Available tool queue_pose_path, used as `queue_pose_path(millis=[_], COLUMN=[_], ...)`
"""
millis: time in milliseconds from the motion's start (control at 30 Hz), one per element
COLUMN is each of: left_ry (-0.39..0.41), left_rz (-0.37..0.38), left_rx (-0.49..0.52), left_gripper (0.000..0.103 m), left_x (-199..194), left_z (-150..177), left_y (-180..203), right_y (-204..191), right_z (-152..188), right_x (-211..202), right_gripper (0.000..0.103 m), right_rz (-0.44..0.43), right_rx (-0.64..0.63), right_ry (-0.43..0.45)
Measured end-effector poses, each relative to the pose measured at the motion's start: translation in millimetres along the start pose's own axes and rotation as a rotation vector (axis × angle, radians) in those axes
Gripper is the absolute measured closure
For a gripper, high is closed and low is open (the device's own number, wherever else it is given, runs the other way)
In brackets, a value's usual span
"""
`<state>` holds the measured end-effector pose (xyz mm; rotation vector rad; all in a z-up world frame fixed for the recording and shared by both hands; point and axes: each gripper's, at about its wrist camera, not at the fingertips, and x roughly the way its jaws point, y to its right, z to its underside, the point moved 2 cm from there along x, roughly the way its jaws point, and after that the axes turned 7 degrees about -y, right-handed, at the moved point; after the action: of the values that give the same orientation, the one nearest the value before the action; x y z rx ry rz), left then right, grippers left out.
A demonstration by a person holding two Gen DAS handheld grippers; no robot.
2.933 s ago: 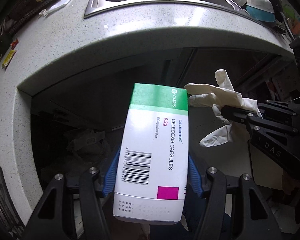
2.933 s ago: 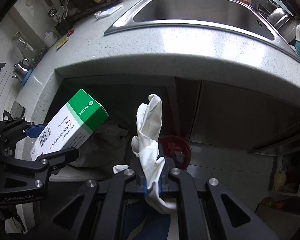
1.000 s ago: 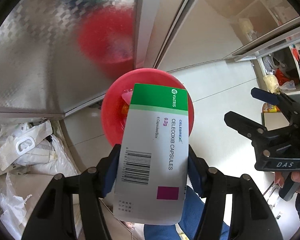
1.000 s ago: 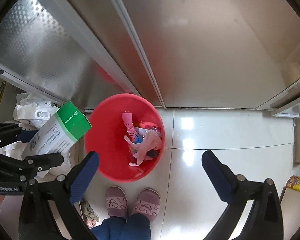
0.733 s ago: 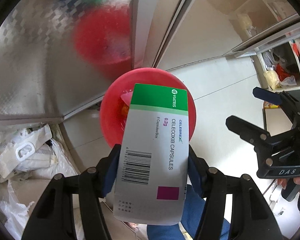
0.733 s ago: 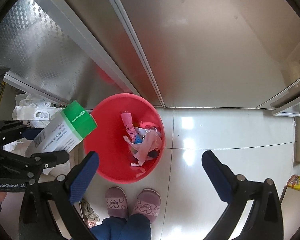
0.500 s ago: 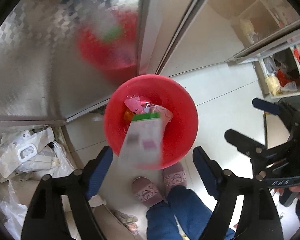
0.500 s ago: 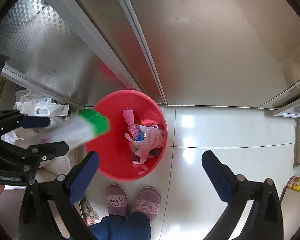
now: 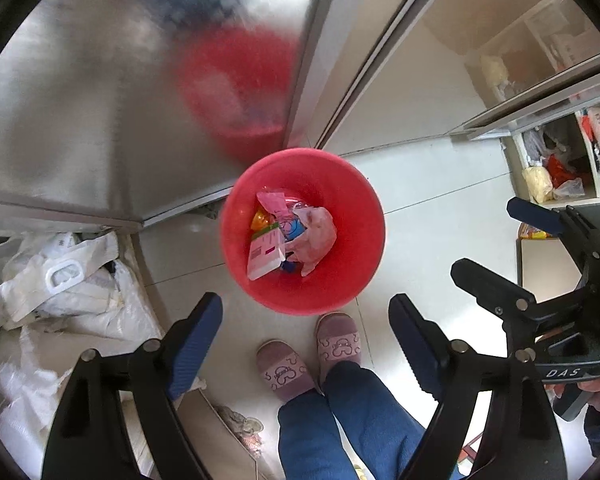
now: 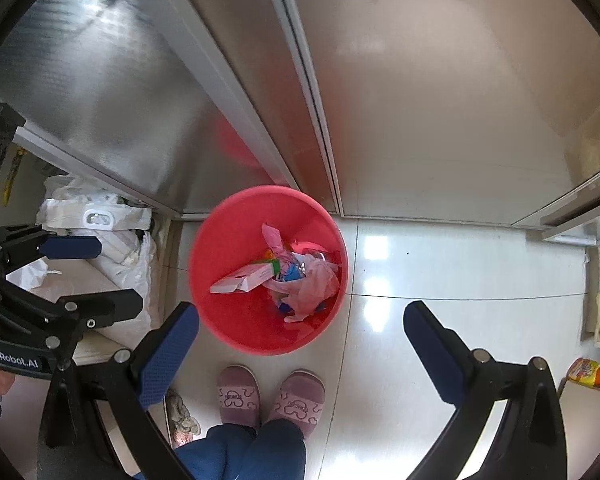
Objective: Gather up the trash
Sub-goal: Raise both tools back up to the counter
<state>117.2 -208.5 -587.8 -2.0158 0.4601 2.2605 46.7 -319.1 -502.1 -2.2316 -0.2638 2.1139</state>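
A: State the jaws' condition, nearest items first.

B: The left gripper has just been opening; its jaws stand wide apart with nothing between them. The right gripper likewise stands spread and empty. Both point down above the person's mauve slippers on the pale tiled floor.

A: Where is the task item?

B: The white cardboard medicine box with a green end lies inside the round red plastic bin, against the pale crumpled glove and coloured wrappers.

A: Orientation?

B: The box lies flat-ish. In the right wrist view its long axis runs across the bin, green end toward the centre, white end toward the wall.

A: Progress?

B: Both carried items appear deposited. Whether more trash remains elsewhere cannot be told. Beyond the bin stand brushed-metal cabinet doors.
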Motion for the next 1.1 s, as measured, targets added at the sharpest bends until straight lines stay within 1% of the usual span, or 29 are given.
queue_pose_path(millis=[100,200,300,400,433,467,533,600,667,767,833,900,967,1033,1100], left_ry=[0.019,0.037,0.054,0.067,0.074,0.087,0.113,0.156,0.195,0.269,0.333,0.374,0.396,0.417,0.433], left_rz=[0.001,-0.007,-0.023,-0.004,-0.014,-0.025,-0.024,-0.024,-0.045,-0.057,-0.065,-0.030,-0.037,-0.081,-0.096], left_rx=[-0.008,-0.012,-0.019,-0.022,-0.017,-0.012,-0.017,-0.022,-0.039,-0.086,-0.146,-0.215,-0.252,-0.275,-0.312], left_gripper=[0.019,0.019,0.019,0.019,0.019,0.019,0.019,0.019,0.019,0.019,0.019,0.019,0.019,0.019,0.019], left_x=[-33,-76,-123,-172,-188,-206,-237,-270,-297,-339,-363,-380,-392,-403,-413], left_z=[13,31,49,66,71,77,85,93,99,108,118,124,128,133,136], left_y=[1,6,9,12,13,14,15,14,13,7,-2,-15,-24,-33,-45], right_y=[-11,-22,-37,-50,-56,-61,-71,-80,-88,-100,-109,-115,-119,-127,-138], right_z=[3,7,12,15,15,15,15,14,13,9,8,3,-4,-12,-19], right_x=[-25,-59,-102,-151,-167,-184,-215,-242,-267,-301,-317,-333,-344,-353,-361], right_gripper=[0.001,0.001,0.001,0.001,0.001,0.001,0.001,0.001,0.001,0.001,0.001,0.001,0.001,0.001,0.001], right_rz=[0.002,0.003,0.017,0.001,-0.006,-0.010,-0.016,-0.015,-0.018,-0.017,-0.012,-0.024,-0.045,-0.056,-0.060], right_rx=[-0.007,-0.010,-0.021,-0.008,-0.008,-0.010,-0.012,-0.020,-0.036,-0.063,-0.079,-0.088,-0.112,-0.144,-0.186], right_ry=[0.003,0.011,0.031,0.047,0.053,0.062,0.075,0.089,0.107,0.142,0.165,0.189,0.201,0.219,0.238])
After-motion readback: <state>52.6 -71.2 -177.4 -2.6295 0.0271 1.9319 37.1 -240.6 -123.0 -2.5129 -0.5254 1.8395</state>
